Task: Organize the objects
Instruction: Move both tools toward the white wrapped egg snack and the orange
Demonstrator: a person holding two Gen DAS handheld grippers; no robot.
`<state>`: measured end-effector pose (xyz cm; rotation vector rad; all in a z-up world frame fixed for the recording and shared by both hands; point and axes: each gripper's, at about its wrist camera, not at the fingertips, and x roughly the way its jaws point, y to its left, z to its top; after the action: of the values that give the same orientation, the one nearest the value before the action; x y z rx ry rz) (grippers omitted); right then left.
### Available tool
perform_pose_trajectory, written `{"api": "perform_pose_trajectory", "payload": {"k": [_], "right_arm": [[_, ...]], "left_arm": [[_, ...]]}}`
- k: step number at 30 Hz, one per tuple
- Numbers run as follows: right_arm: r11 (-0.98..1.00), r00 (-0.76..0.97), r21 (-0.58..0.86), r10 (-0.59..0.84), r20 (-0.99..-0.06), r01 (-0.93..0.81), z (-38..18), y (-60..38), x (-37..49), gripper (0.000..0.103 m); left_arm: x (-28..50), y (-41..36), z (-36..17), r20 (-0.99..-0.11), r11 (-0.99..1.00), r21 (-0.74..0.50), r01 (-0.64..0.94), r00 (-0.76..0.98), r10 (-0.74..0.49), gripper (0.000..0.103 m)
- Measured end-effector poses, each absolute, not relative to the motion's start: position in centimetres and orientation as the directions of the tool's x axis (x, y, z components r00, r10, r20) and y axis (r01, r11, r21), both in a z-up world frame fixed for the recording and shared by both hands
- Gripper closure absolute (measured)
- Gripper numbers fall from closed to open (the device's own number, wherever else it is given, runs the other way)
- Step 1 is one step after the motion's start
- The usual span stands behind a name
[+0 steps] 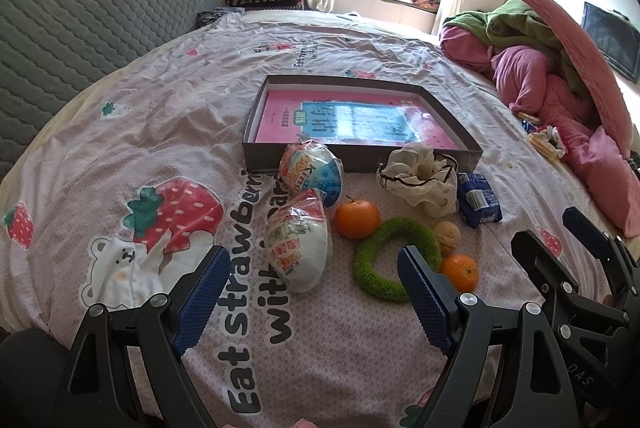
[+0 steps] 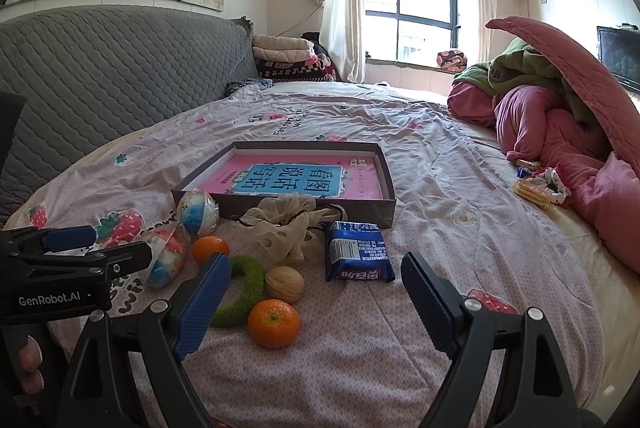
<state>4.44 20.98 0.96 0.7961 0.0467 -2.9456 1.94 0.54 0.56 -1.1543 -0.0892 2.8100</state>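
Shallow box [image 2: 390, 183] holds pink book [image 2: 300, 179]; both grippers [image 1: 314, 292] [image 2: 316, 292] near box front, angled down, jaws wide, empty.

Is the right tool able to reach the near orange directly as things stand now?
Probably yes. The right tool is open, and the near orange lies uncovered just ahead between its fingers, beside the green ring; nothing blocks it.

A shallow dark cardboard box [image 2: 388, 183] holds a pink book [image 2: 296, 179]. At its 6 o'clock lie two round orange tangerines [image 2: 274, 324], a green knitted ring [image 2: 244, 292], a walnut [image 2: 285, 284] and a blue snack packet [image 2: 358, 252].
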Motion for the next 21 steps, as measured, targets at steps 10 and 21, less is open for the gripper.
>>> {"api": "perform_pose_trajectory", "payload": {"k": [10, 21], "right_arm": [[-0.995, -0.859, -0.005, -0.084, -0.506, 0.101, 0.8, 20.9, 4.6, 0.016], [-0.993, -0.839, 0.003, -0.099, -0.534, 0.115, 0.1, 20.9, 4.8, 0.016]], "left_arm": [[2.2, 0.4, 0.5, -0.7, -0.993, -0.088, -0.079, -0.704, 0.118, 0.017], [2.8, 0.4, -0.6, -0.722, -0.994, -0.069, -0.089, -0.683, 0.111, 0.017]]}}
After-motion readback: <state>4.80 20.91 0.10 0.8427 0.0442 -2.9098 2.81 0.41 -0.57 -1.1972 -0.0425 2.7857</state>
